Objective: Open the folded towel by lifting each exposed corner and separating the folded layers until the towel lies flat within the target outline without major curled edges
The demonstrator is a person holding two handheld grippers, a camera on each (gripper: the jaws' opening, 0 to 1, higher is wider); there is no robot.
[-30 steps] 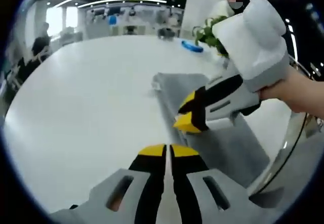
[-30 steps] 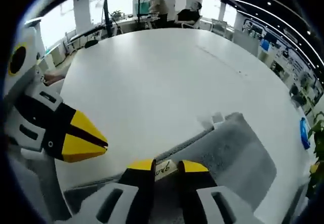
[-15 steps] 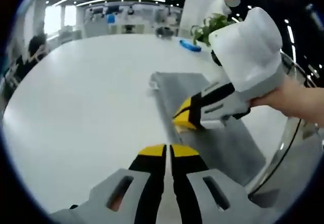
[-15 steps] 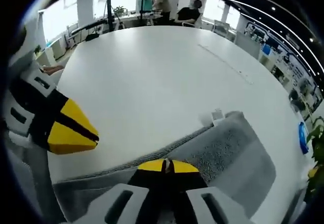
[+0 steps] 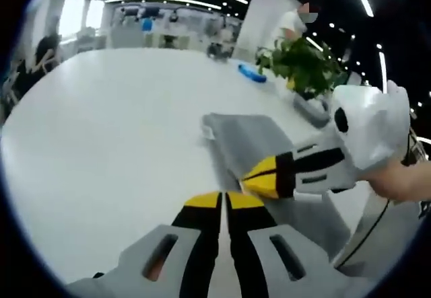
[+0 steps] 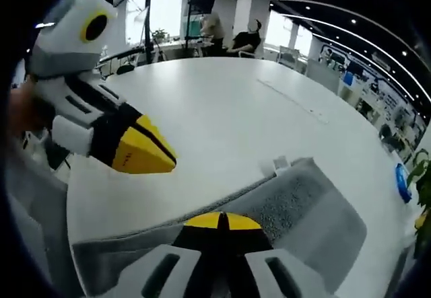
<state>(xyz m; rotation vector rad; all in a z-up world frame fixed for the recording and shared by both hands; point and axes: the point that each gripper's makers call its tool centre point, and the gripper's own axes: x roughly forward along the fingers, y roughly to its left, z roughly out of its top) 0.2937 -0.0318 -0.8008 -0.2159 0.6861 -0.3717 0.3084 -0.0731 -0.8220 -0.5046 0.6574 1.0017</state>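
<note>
In the left gripper view, the left gripper (image 5: 223, 200) rises from 6 o'clock with its yellow-tipped jaws pressed together and nothing between them, above the white counter (image 5: 114, 130). Just past its tips, toward 3 o'clock, the right gripper (image 5: 259, 177) comes in from the right with its tips closed at the near edge of the grey towel (image 5: 269, 146); a hand (image 5: 397, 180) holds it at the far right. The towel lies folded on the counter, running from centre toward 4 o'clock, with a small white tag (image 5: 208, 132) at its far corner. Farther off, at 1 o'clock, are a blue object (image 5: 251, 73) and a plant (image 5: 303, 62).

In the right gripper view, the right gripper (image 6: 222, 221) at 6 o'clock has its jaws shut on the towel's (image 6: 303, 210) near edge, grey cloth spreading to both sides of the tips. The left gripper (image 6: 145, 153) hangs at 10 o'clock, tips closed, above the counter (image 6: 222, 116). The tag (image 6: 279, 164) sits at the towel's far corner. At 12 o'clock, beyond the counter, people (image 6: 232, 34) sit.
</note>
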